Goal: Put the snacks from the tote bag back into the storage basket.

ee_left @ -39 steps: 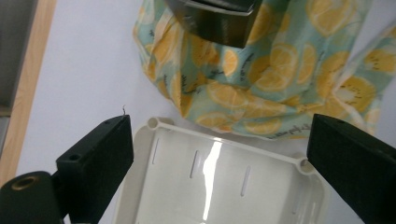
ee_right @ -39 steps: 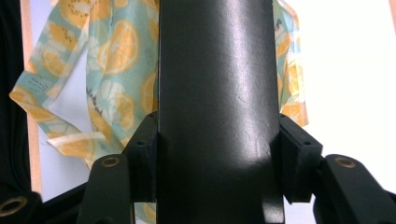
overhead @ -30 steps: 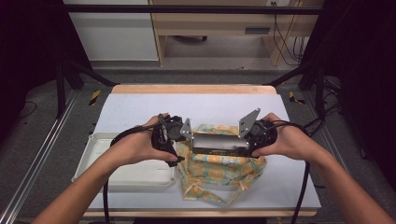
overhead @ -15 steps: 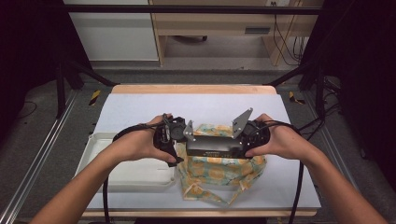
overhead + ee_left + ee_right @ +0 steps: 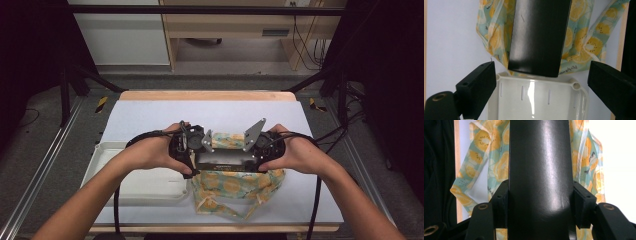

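A long black case [image 5: 227, 161] hangs level over the table between my two grippers. My right gripper [image 5: 260, 149] is shut on its right end; in the right gripper view both pads [image 5: 584, 206] press the sides of the case [image 5: 540, 170]. My left gripper [image 5: 192, 146] is open. In the left gripper view its jaws stand wide on either side of the case's near end [image 5: 537, 37] without touching it. A lemon-print cloth bag [image 5: 235, 187] lies crumpled on the table under the case and shows behind it [image 5: 576, 42] [image 5: 479, 157].
A white plastic tray [image 5: 135, 175] sits at the front left of the white table top [image 5: 150, 115], its rim [image 5: 536, 80] right under the case's end. The table's wooden front edge [image 5: 210, 229] runs close below the bag.
The right hand and the black case have edged a little to the left, toward the left gripper. The left hand has hardly moved.
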Demonstrator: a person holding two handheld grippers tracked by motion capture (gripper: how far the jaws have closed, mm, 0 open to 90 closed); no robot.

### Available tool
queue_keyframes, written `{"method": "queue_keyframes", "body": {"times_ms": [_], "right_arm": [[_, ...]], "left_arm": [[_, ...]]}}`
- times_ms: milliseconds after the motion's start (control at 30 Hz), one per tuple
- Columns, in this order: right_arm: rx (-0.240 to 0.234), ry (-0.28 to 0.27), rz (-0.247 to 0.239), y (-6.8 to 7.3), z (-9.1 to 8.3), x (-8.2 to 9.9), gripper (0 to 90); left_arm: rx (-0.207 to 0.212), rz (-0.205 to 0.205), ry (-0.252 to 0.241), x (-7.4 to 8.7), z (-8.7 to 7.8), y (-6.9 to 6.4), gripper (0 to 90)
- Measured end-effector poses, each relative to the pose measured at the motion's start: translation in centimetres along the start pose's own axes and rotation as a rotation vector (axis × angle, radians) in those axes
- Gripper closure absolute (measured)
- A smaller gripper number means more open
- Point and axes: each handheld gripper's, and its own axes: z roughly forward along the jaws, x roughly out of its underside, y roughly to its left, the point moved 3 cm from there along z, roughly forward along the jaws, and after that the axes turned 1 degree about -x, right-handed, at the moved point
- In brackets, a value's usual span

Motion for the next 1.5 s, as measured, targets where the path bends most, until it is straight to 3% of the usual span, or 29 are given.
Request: {"method": "queue_keyframes", "body": {"times_ms": [100, 200, 467, 767, 1000, 1200, 1333, 1500], "right_arm": [[0.002, -0.004, -0.005, 0.2, 0.1, -0.3, 43.4], [-0.003, -0.017, -0.004, 0.4, 0.1, -0.6, 43.4], [-0.013, -0.018, -0.018, 0.3, 0.3, -1.2, 43.4], [-0.026, -0.009, -0.032, 0.4, 0.8, -1.7, 43.4], [-0.033, -0.001, -0.028, 0.3, 0.9, -1.8, 43.4], [-0.03, -0.009, -0.027, 0.3, 1.1, -2.1, 43.4], [-0.025, -0.004, -0.031, 0.3, 1.1, -2.2, 43.5], [-0.019, 0.003, -0.034, 0.3, 1.1, -2.1, 43.4]], "left_arm": [[-0.013, 0.008, 0.03, -0.4, 0.5, 0.3, 8.8], [0.025, 0.01, 0.012, -0.6, 0.9, 0.4, 10.4], [0.072, 0.044, 0.074, -0.5, 1.8, 0.5, 16.4], [0.089, 0.069, 0.12, -0.6, 2.6, 0.6, 22.2], [0.096, 0.078, 0.125, -0.2, 2.8, 0.6, 31.1], [0.093, 0.077, 0.128, 0.0, 3.2, 0.7, 33.6], [0.114, 0.079, 0.132, 0.1, 3.4, 0.6, 40.0], [0.11, 0.085, 0.125, 0.0, 3.9, 0.7, 41.6]]}}
